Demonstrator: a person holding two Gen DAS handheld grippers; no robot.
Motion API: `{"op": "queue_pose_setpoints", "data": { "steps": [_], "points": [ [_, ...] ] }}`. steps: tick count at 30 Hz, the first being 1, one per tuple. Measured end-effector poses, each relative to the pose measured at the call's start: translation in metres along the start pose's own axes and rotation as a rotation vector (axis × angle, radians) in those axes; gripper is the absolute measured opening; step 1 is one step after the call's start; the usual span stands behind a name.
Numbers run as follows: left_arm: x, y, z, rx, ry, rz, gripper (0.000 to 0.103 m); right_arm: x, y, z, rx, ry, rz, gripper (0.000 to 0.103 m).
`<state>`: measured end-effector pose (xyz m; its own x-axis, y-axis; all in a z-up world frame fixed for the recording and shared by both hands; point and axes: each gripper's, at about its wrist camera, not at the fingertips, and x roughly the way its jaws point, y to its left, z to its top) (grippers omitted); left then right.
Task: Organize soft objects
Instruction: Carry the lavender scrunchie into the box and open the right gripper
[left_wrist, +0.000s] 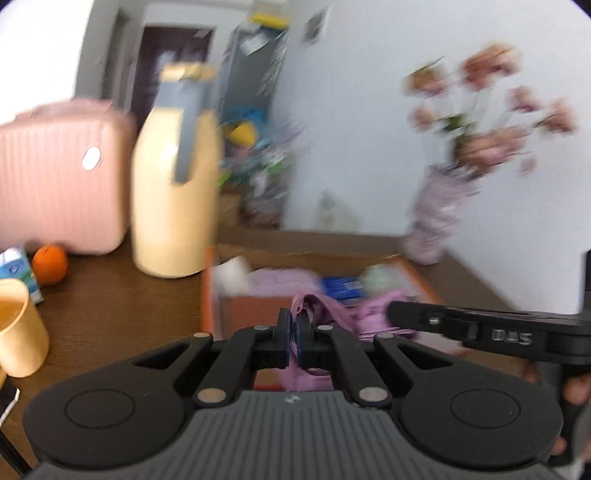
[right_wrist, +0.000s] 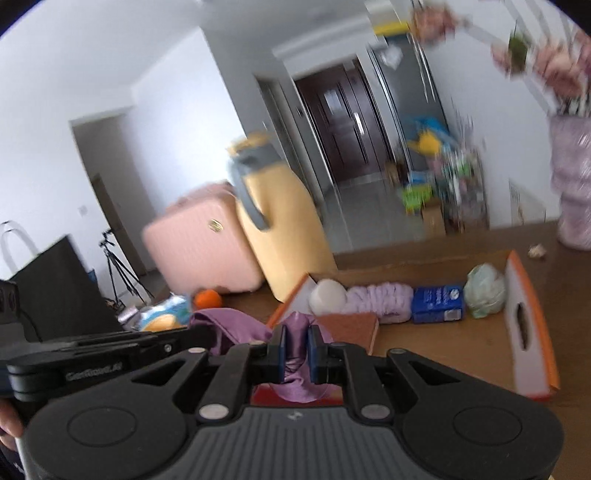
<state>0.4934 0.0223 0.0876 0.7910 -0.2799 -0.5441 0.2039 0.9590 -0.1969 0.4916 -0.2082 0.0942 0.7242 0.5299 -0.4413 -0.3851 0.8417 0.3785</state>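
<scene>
Both grippers hold one purple satin cloth (right_wrist: 236, 325) between them, above the near end of an orange-edged cardboard box (right_wrist: 532, 332). My left gripper (left_wrist: 294, 338) is shut on the cloth (left_wrist: 332, 310). My right gripper (right_wrist: 296, 354) is shut on another fold of it. In the box lie a white roll (right_wrist: 327, 297), a lilac fluffy towel (right_wrist: 384, 297), a blue packet (right_wrist: 437, 302), a pale green soft bundle (right_wrist: 484, 290) and a brown sponge block (right_wrist: 354, 325). The box (left_wrist: 207, 288) also shows in the left wrist view, blurred.
On the brown table (left_wrist: 110, 306) stand a cream-yellow jug (left_wrist: 177, 184), a pink case (left_wrist: 55, 177), an orange (left_wrist: 50, 264), a carton (left_wrist: 18, 273) and a yellow cup (left_wrist: 18, 332). A lilac vase of flowers (left_wrist: 439, 210) stands far right.
</scene>
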Motion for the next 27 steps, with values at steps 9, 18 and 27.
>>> {"op": "queue_pose_setpoints", "data": {
  "steps": [9,18,27],
  "points": [
    [0.078,0.022,-0.014,0.045,0.121,0.095,0.006,0.103,-0.020,-0.011,0.008,0.176,-0.106,0.012],
    [0.053,0.006,-0.020,0.149,0.079,0.121,0.048,0.100,-0.023,-0.015,-0.011,0.197,-0.132,0.028],
    [-0.048,-0.018,-0.027,0.155,-0.144,0.209,0.065,-0.024,-0.015,0.001,-0.101,-0.037,-0.173,0.050]
  ]
}}
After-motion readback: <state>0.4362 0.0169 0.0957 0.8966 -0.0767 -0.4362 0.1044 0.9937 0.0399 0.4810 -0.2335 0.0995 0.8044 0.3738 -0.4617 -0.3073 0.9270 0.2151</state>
